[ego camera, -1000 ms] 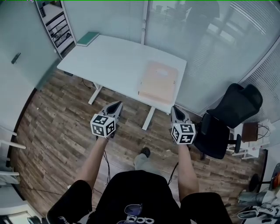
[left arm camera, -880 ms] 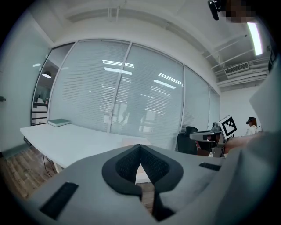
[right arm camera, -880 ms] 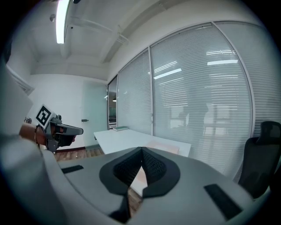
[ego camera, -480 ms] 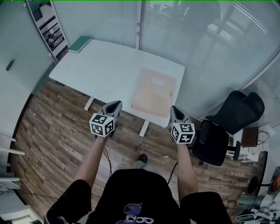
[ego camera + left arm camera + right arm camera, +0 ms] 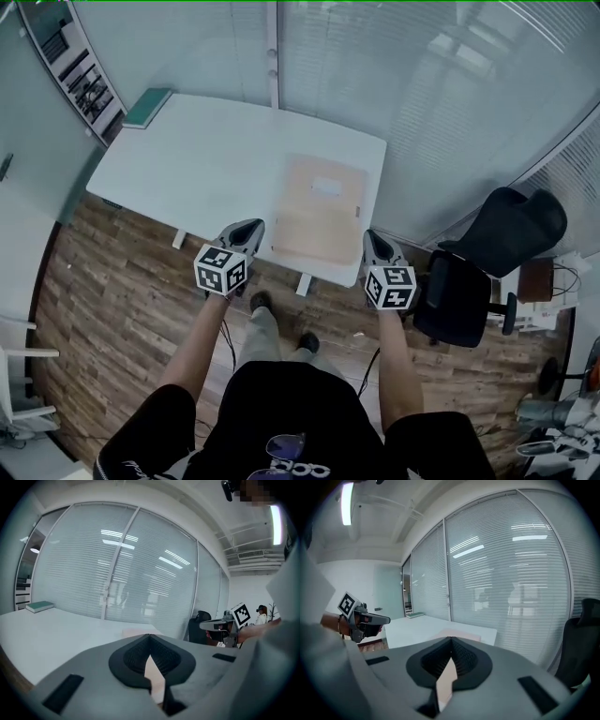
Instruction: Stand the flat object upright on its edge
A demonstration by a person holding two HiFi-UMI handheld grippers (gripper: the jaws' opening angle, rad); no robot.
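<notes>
Head view shows the pale peach flat folder lying whole on the white table; gripper views show left gripper and right gripper closed, empty.

- In the head view we look steeply down from above the person, high over the white counter. Both arms reach out below us, with the left tool at picture left and the right tool at picture right.
- In the left gripper view we look low along that tool's own jaws from near the counter's front edge, across its top toward the glass wall with blinds. The right tool shows at our right.
- In the right gripper view we face the same wall, with the left tool at our left.
- All three views share the counter top and the green book at its far corner.
</notes>
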